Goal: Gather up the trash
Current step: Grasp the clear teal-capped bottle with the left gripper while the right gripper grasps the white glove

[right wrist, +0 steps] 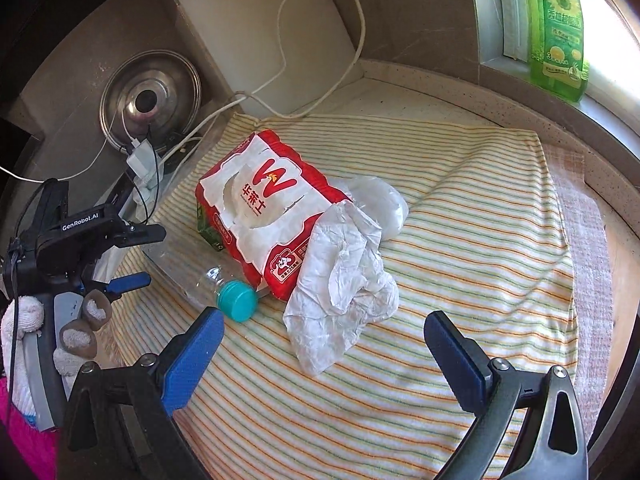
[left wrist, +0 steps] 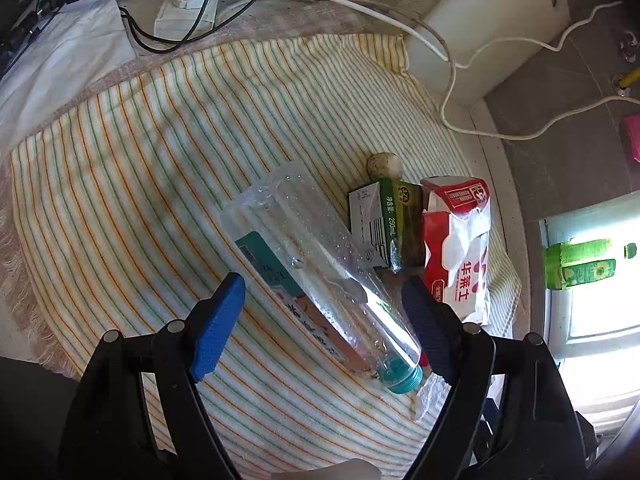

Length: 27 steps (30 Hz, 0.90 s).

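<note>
L gripper [left wrist: 324,292] has jaws wide w/ the clear bottle [left wrist: 316,268] lying on its side on the striped cloth [left wrist: 160,152] between the pads, not pinched yet; risk as I judge it: the round, slick wall could squirt or roll out if the pads close off-centre, nudging the green carton [left wrist: 394,220] and red wrapper [left wrist: 460,248] just beside it. R gripper [right wrist: 324,336] also gapes empty, over the crumpled tissue [right wrist: 340,280]. Only the R view shows that tissue, a pot lid [right wrist: 150,100] and the gloved hand [right wrist: 60,320]; only the L view shows the small round lump [left wrist: 384,165] behind the carton.
</note>
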Tool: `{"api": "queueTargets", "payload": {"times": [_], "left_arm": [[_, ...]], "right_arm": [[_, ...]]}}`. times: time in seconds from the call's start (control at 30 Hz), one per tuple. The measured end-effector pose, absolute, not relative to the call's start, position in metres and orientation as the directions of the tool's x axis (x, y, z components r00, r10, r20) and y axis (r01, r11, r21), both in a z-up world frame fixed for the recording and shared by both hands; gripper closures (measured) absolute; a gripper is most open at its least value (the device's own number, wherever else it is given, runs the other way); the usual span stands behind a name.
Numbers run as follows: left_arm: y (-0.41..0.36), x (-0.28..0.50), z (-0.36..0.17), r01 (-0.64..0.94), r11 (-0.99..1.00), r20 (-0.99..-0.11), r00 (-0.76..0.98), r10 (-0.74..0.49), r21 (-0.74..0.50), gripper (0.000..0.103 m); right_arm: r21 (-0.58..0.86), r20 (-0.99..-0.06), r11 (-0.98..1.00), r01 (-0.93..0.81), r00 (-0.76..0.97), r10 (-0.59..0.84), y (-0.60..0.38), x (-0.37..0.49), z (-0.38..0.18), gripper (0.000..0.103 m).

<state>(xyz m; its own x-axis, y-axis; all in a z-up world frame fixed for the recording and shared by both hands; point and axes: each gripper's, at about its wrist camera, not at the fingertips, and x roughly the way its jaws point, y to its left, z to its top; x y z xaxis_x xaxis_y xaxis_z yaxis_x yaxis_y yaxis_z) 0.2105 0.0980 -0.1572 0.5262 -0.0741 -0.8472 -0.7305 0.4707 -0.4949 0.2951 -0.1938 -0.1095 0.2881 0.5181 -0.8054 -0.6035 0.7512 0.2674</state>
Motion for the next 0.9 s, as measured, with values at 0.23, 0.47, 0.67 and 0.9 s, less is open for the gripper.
{"api": "queueTargets", "payload": {"times": [0.23, 0.47, 0.67, 0.9], "left_arm": [[0.090, 0.237, -0.173, -0.750, 0.501, -0.882, 0.469, -0.057, -0.431, 0.020], [0.082, 0.249, -0.183, -0.762, 0.498, -0.891, 0.452, -0.048, -0.413, 0.019], [0.086, 0.250, -0.183, -0.744, 0.515, -0.881, 0.470, -0.050, -0.426, 0.026], [0.092, 0.240, -0.179, -0.720, 0.537, -0.872, 0.486, -0.061, -0.439, 0.032]], "right_arm": [[0.260, -0.820, 0.742, -0.618, 0.265, 0.507, -0.182, 0.309, -0.124, 0.003], [0.245, -0.848, 0.737, -0.630, 0.230, 0.478, -0.164, 0.323, -0.141, 0.008], [0.199, -0.871, 0.734, -0.649, 0.226, 0.435, -0.154, 0.327, -0.150, 0.017], [0.160, -0.878, 0.743, -0.650, 0.250, 0.408, -0.161, 0.330, -0.147, 0.048]]}}
